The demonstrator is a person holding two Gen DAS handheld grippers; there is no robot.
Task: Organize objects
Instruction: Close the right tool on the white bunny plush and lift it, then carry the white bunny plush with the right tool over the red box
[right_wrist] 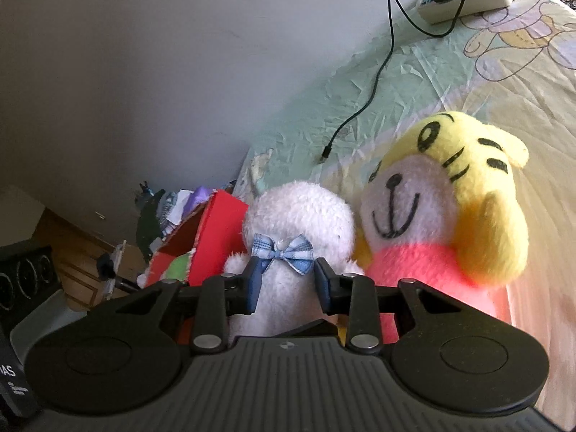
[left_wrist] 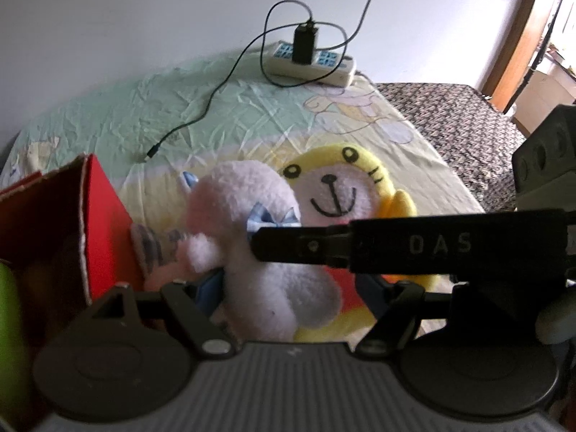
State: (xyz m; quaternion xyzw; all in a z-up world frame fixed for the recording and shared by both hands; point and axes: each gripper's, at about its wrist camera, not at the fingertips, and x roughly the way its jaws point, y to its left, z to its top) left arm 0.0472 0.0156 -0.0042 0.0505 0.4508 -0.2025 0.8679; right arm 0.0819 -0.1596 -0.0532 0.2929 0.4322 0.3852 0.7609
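Observation:
A white plush toy [right_wrist: 298, 212] with a blue checked bow [right_wrist: 281, 252] is upright beside a red cardboard box [right_wrist: 212, 234]. My right gripper [right_wrist: 288, 280] is shut on its body just under the bow. In the left wrist view the same white plush toy [left_wrist: 273, 280] sits between the wide-spread blue pads of my left gripper [left_wrist: 288, 288], which is open. The right gripper's finger [left_wrist: 360, 248] crosses in from the right and ends at the bow. A yellow tiger plush [left_wrist: 338, 187] with a pink body [right_wrist: 424, 270] leans right behind the white one.
The red box [left_wrist: 104, 216] stands open at the left and holds something green [left_wrist: 9, 331]. On the pale printed bed sheet [left_wrist: 108, 118] lie a power strip [left_wrist: 313, 61] and a black cable [left_wrist: 201, 115]. A dark patterned blanket [left_wrist: 453, 122] covers the right side. A wall runs behind.

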